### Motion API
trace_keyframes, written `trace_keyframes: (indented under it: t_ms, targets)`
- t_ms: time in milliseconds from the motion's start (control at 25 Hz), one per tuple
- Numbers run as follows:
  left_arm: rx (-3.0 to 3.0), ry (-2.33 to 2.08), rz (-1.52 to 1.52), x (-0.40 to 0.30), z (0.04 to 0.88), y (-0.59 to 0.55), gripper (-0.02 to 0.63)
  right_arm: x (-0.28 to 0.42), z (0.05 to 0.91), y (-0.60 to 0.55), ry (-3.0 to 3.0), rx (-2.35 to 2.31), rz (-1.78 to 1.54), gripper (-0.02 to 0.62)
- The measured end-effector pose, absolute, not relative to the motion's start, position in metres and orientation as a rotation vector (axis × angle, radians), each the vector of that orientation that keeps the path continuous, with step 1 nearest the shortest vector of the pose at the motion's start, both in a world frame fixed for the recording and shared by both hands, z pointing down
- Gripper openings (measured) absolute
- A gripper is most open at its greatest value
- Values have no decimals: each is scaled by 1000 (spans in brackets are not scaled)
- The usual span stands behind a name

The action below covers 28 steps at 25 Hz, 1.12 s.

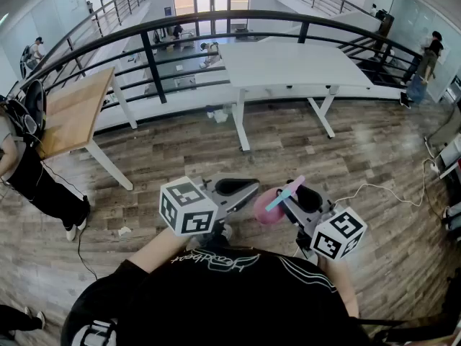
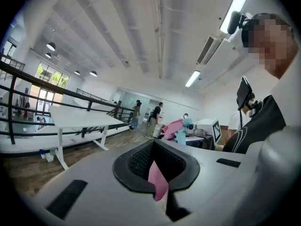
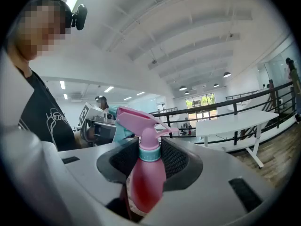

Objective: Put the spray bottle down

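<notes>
A: Where was the spray bottle (image 3: 146, 178)?
B: In the right gripper (image 3: 149, 159). Its jaws stood wide & clamped the pink body, nozzle up. It hung before the person's chest, over the wood floor (image 1: 288, 157), well apart from the white table (image 1: 288, 63).
A: And the left gripper (image 2: 157, 166)?
B: Jaws nearly together, pinching a thin pink piece (image 2: 157, 180); what it was, nobody cd tell.

Spray bottle (image 3: 143, 182): base hidden within right gripper (image 3: 149, 154). Pink sliver (image 2: 157, 185) pinched in left gripper (image 2: 157, 163): mostly concealed, identity undetermined.
</notes>
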State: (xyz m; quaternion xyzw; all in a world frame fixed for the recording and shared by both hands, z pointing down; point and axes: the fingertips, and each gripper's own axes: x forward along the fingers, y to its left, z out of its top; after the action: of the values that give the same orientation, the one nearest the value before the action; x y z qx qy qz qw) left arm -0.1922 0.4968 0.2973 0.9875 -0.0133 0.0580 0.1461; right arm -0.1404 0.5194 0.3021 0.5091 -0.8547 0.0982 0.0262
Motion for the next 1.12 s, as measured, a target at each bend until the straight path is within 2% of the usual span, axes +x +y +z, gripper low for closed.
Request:
trace_keyframes:
  t_ms: [720,1120]
  targets:
    - [2837,18,224,-162,300,507,6,-111,306,528,-2610,1627,307,146]
    - [2805,113,260,-104,334,439,6,-55,342,462,-2551,1705,387,146]
